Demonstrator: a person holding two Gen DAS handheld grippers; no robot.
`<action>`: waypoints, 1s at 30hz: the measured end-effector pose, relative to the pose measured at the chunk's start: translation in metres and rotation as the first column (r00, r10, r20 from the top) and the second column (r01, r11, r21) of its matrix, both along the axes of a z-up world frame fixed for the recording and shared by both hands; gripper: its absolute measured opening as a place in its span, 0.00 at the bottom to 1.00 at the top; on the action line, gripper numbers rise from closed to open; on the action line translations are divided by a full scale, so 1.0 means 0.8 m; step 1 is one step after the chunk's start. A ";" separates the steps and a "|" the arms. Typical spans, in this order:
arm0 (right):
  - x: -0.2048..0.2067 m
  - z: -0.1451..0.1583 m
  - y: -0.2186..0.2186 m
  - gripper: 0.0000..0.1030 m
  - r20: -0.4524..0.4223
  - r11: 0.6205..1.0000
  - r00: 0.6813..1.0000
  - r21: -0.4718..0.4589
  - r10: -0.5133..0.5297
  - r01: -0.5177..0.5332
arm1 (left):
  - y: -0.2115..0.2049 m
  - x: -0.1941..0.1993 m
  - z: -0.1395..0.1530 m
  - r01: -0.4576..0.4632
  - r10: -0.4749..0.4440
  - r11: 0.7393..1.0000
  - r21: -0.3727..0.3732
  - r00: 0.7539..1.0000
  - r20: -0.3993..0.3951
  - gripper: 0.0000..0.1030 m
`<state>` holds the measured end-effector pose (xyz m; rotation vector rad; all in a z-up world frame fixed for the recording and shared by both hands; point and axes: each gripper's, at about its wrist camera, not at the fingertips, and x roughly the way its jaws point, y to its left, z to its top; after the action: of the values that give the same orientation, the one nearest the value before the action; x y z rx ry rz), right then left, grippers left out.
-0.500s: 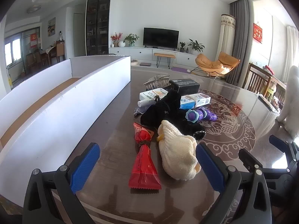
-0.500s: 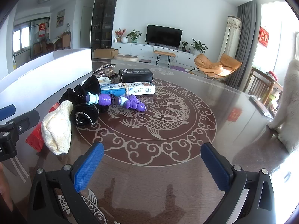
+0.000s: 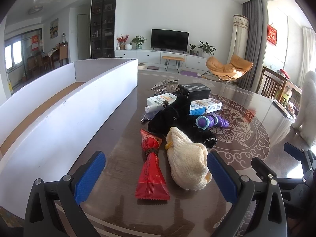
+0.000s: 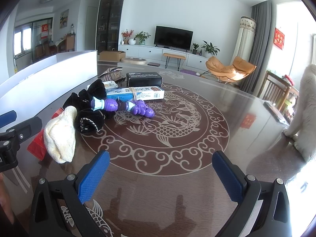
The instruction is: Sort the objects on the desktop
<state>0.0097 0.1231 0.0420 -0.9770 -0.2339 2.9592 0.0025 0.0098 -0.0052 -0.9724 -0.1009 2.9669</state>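
A heap of objects lies on the dark table point(image 3: 118, 138): a red snack packet point(image 3: 151, 174), a cream knitted pouch point(image 3: 187, 164), black cloth point(image 3: 173, 114), a purple toy point(image 3: 211, 121), a blue-and-white carton point(image 3: 205, 106), a white box point(image 3: 161, 99), a black box point(image 3: 194, 89) and a hair comb point(image 3: 165, 86). My left gripper point(image 3: 156, 175) stands open just in front of the packet and pouch, touching neither. My right gripper point(image 4: 161, 174) is open over the bare dragon pattern point(image 4: 167, 126), with the purple toy point(image 4: 122, 106) and cream pouch point(image 4: 60, 136) to its left.
A long white cardboard box point(image 3: 65, 114) with a brown floor runs along the table's left side. A white furry animal point(image 4: 306, 108) stands at the table's right edge. The left gripper's arm point(image 4: 11, 136) shows at the right wrist view's left border.
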 end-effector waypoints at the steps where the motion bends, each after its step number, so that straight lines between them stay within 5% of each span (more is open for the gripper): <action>1: 0.000 0.000 0.000 1.00 0.001 1.000 1.000 0.000 0.000 0.000 | 0.000 0.000 0.000 -0.001 0.001 1.000 0.003 1.000 0.000 1.00; 30: -0.004 -0.002 0.001 1.00 0.016 1.000 1.000 -0.011 0.009 -0.009 | 0.003 0.000 -0.003 0.003 -0.003 1.000 -0.001 1.000 0.016 1.00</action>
<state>0.0061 0.1237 0.0403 -1.0034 -0.2235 2.9654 0.0022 0.0121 -0.0074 -0.9964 -0.0983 2.9571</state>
